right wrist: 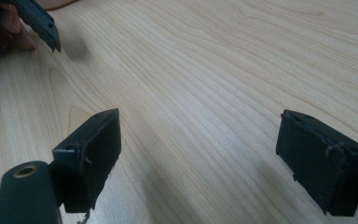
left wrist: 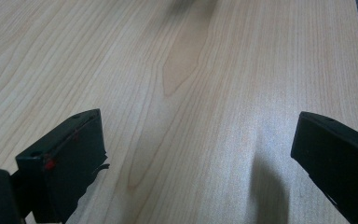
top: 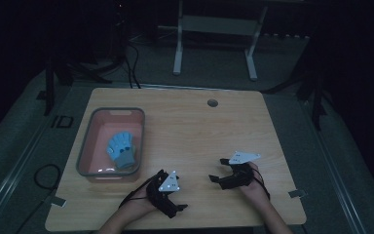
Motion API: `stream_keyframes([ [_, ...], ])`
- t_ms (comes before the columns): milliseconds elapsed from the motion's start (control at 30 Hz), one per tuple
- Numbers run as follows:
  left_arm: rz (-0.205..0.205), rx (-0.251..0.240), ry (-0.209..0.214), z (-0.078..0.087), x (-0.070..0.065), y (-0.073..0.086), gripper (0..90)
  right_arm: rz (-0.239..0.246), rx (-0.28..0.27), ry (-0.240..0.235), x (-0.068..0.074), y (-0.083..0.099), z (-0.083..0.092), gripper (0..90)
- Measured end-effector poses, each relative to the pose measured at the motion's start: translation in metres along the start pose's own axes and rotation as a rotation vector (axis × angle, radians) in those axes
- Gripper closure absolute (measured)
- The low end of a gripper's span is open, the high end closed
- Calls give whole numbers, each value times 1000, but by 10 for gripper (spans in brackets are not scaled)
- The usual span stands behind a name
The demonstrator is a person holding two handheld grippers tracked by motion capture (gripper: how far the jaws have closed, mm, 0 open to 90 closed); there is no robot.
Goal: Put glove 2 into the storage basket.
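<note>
A blue glove-shaped thing (top: 121, 149) lies inside a pink tub with a grey rim (top: 84, 146) on the left of the wooden table (top: 199, 126). My left gripper (top: 176, 191) (left wrist: 198, 144) rests near the front edge, right of the tub, open, with bare wood between its jaws. My right gripper (top: 217, 169) (right wrist: 200, 140) sits a little to the right, pointing left toward the other one, also open and holding nothing. One jaw tip of the left gripper (right wrist: 42, 21) and the fingers of the hand holding it appear at the top left of the right gripper view.
A round cable hole (top: 212, 103) sits near the table's far edge. White frame legs (top: 177, 53) stand on the floor behind the table. Cables (top: 44, 175) lie on the floor at left. The room around is dark.
</note>
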State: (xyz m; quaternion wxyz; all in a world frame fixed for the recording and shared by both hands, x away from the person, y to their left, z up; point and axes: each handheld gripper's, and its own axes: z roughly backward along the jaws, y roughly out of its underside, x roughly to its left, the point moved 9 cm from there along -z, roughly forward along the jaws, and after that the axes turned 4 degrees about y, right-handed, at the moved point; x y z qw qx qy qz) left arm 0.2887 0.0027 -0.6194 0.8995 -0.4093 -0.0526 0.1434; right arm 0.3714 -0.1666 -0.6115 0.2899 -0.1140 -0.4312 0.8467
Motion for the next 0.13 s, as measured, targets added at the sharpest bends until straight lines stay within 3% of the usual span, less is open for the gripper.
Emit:
stream_keyframes([
  [133,-4,3,1,0,0,1,33,-8,-6,-1,-1,0,0,141],
])
